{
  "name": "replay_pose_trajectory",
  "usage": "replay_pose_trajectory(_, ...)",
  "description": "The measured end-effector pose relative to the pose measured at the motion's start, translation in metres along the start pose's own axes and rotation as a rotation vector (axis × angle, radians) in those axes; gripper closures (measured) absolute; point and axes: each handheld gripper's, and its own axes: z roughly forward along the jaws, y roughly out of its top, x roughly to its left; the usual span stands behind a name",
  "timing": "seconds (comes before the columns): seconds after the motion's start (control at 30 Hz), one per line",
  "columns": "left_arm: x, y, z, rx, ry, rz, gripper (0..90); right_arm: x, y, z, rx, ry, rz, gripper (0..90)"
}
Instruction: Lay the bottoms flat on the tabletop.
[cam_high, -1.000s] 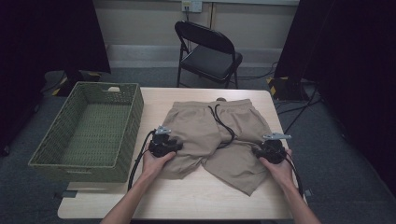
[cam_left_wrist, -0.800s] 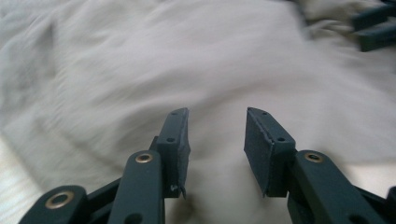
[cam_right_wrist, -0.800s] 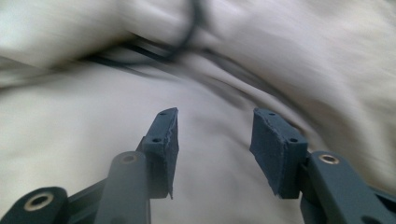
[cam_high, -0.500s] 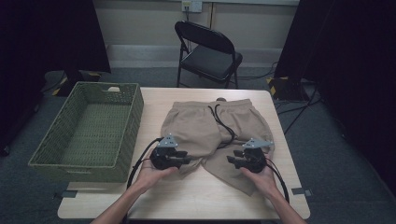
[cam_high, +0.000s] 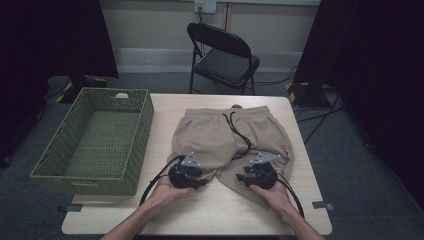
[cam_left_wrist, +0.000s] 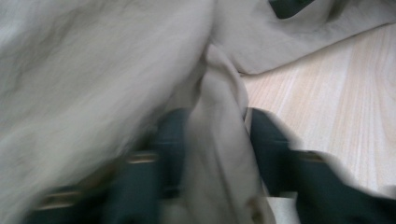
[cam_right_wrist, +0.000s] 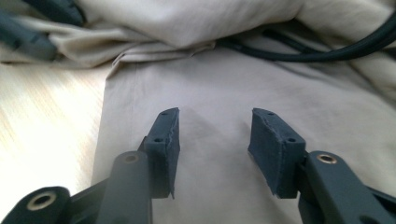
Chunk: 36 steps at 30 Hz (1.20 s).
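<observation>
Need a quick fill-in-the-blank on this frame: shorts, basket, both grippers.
1. The tan shorts lie on the ____.
2. A fold of cloth sits between the fingers of the ____ gripper, whose fingers have just been closing.
3. The right gripper hovers over flat cloth with its fingers ____.
4. The green basket stands to the ____ of the shorts in the high view.

Missing words: table; left; open; left

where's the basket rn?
High view: the green woven basket sits at the table's left edge, left of the tan shorts, apart from them; the left hand-held gripper is off its near right corner.
</observation>
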Motion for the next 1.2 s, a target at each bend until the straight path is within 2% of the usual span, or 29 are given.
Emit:
replay_pose_trajectory(0.03, -0.001, 0.001, 0.002, 0.018, 0.011, 0.011, 78.6, 0.001, -0.001, 0.001, 0.005, 0.003, -0.005, 52.4)
replay_pose_trajectory(0.07, 0.000, 0.001, 0.001, 0.007, -0.003, 0.000, 85.8, 0.003, -0.001, 0.002, 0.002, -0.004, -0.024, 52.4)
replay_pose_trajectory(0.1, 0.001, 0.002, 0.000, -0.001, -0.023, -0.015, 89.0, 0.004, -0.002, 0.002, 0.001, -0.012, -0.033, 52.5)
replay_pose_trajectory(0.2, 0.005, 0.013, -0.017, -0.103, -0.054, -0.055, 89.7, 0.003, -0.002, 0.002, -0.004, -0.006, -0.028, 53.4)
replay_pose_trajectory(0.23, 0.006, 0.016, -0.023, -0.125, -0.053, -0.053, 89.7, 0.002, -0.003, 0.001, -0.005, -0.006, -0.025, 53.5)
replay_pose_trajectory(0.27, 0.009, 0.019, -0.032, -0.176, -0.058, -0.071, 89.8, 0.002, -0.003, 0.001, -0.006, -0.005, -0.024, 53.6)
replay_pose_trajectory(0.3, 0.012, 0.022, -0.040, -0.230, -0.085, -0.101, 89.8, 0.001, -0.004, 0.001, -0.007, -0.003, -0.026, 53.6)
replay_pose_trajectory(0.37, 0.017, 0.026, -0.054, -0.285, -0.094, -0.117, 89.8, 0.001, -0.005, -0.002, -0.001, -0.009, -0.028, 54.2)
replay_pose_trajectory(0.43, 0.023, 0.024, -0.063, -0.346, -0.117, -0.169, 89.8, -0.001, -0.008, -0.006, 0.010, -0.014, -0.035, 55.0)
replay_pose_trajectory(0.53, 0.031, 0.023, -0.069, -0.359, -0.093, -0.189, 89.8, -0.005, -0.013, -0.015, 0.026, -0.020, -0.027, 55.9)
replay_pose_trajectory(0.6, 0.034, 0.024, -0.074, -0.392, -0.104, -0.209, 89.8, -0.005, -0.018, -0.022, 0.039, -0.027, -0.034, 55.9)
replay_pose_trajectory(0.67, 0.032, 0.028, -0.080, -0.398, -0.071, -0.189, 89.8, -0.005, -0.024, -0.030, 0.058, -0.039, -0.040, 55.8)
replay_pose_trajectory(0.8, 0.035, 0.027, -0.081, -0.395, -0.066, -0.202, 89.8, -0.003, -0.032, -0.045, 0.090, -0.045, -0.018, 57.6)
replay_pose_trajectory(0.9, 0.040, 0.026, -0.080, -0.398, -0.056, -0.211, 89.8, 0.002, -0.018, -0.050, -0.031, -0.018, -0.002, 57.3)
replay_pose_trajectory(0.93, 0.041, 0.027, -0.080, -0.405, -0.054, -0.217, 89.8, 0.006, -0.010, -0.049, -0.074, 0.009, 0.003, 57.7)
replay_pose_trajectory(1.0, 0.043, 0.029, -0.080, -0.408, -0.046, -0.223, 89.8, 0.017, 0.006, -0.040, -0.123, 0.062, -0.004, 58.0)
replay_pose_trajectory(1.07, 0.043, 0.033, -0.078, -0.393, -0.037, -0.210, 89.8, 0.030, 0.020, -0.024, -0.127, 0.104, -0.029, 56.7)
replay_pose_trajectory(1.2, 0.045, 0.043, -0.078, -0.412, -0.044, -0.208, 89.9, 0.056, 0.040, 0.005, -0.133, 0.173, -0.073, 51.6)
